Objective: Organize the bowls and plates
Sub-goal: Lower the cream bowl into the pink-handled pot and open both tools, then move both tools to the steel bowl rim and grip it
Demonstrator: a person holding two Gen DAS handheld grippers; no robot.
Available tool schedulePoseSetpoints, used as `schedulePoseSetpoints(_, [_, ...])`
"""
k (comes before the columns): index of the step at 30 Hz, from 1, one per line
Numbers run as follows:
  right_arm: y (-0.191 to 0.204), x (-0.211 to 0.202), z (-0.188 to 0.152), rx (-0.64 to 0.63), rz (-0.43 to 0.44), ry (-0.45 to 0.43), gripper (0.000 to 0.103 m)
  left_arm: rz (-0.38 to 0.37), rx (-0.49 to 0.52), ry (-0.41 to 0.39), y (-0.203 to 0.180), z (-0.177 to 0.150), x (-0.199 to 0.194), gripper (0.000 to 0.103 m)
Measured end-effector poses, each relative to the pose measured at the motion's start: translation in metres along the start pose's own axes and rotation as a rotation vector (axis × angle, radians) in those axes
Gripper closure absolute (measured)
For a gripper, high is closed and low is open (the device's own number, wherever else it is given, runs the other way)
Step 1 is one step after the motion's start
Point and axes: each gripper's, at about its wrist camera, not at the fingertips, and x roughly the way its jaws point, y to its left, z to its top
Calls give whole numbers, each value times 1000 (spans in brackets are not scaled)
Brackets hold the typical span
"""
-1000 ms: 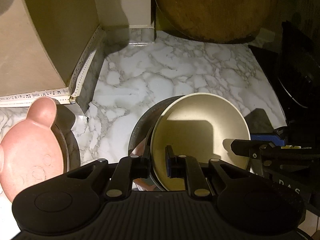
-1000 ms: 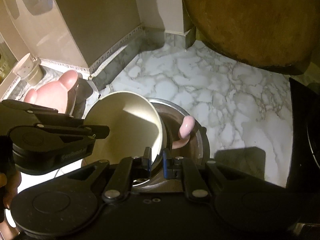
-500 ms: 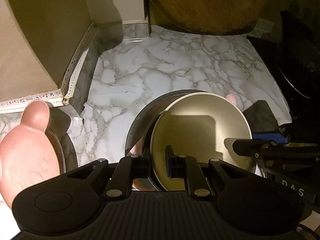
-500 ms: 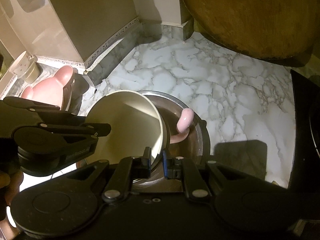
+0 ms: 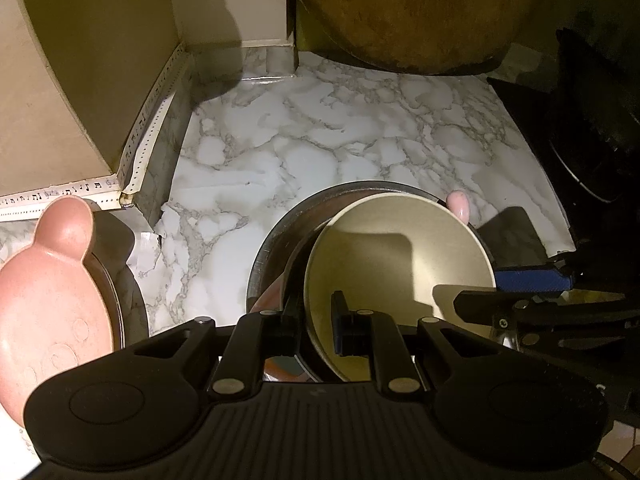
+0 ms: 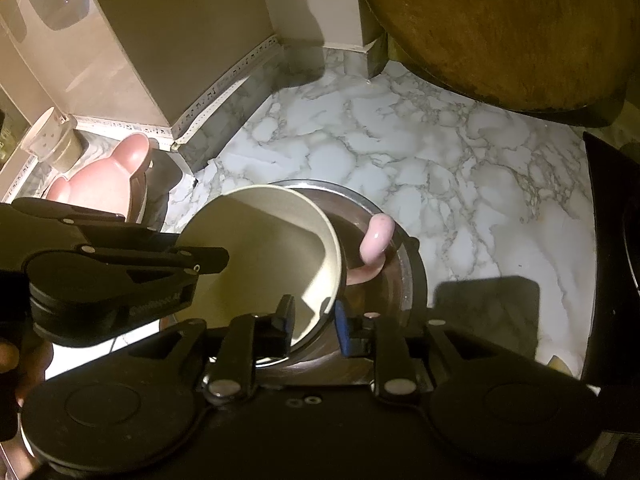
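Across the marble counter [image 5: 320, 152], mostly bare, with a round wooden board [image 5: 408, 12] leaning at the back: sorting judged midway. On the left, a pink bear plate [image 5: 48, 280] already resting on a metal dish. In the middle, a steel bowl [image 6: 404, 248] holding a glossy pink piece [image 6: 376, 236], and tilted over its near-left side the cream bowl [image 5: 400, 248], not yet settled flat. Left gripper [image 5: 317, 316] set narrow across the cream bowl's near rim, one finger outside and one inside, apparently carrying it. Right gripper [image 6: 314, 320] straddling the opposite rim, jaws narrow, yet no telling whether the pads press or merely flank the wall. Remaining, by judgement: seating or lifting away the cream bowl, then dealing with whatever sits beneath. Hard to read: what the pink piece belongs to, most of it screened by the cream bowl; the steel bowl's floor; the dark objects at the right edge; a small pale cup [image 6: 52, 140] far left, half cut off.
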Motion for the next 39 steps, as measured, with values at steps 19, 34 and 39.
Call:
schedulePoseSetpoints(19, [5, -40, -7, 11, 26, -86, 57, -3, -26, -111, 16, -12, -49, 37])
schedulePoseSetpoints(34, [-5, -47, -21, 1, 32, -122, 26, 13, -105, -211, 46, -46, -68, 25])
schedulePoseSetpoints(39, [-16, -42, -21, 17, 25, -119, 20, -1, -156, -176, 57, -55, -59, 25])
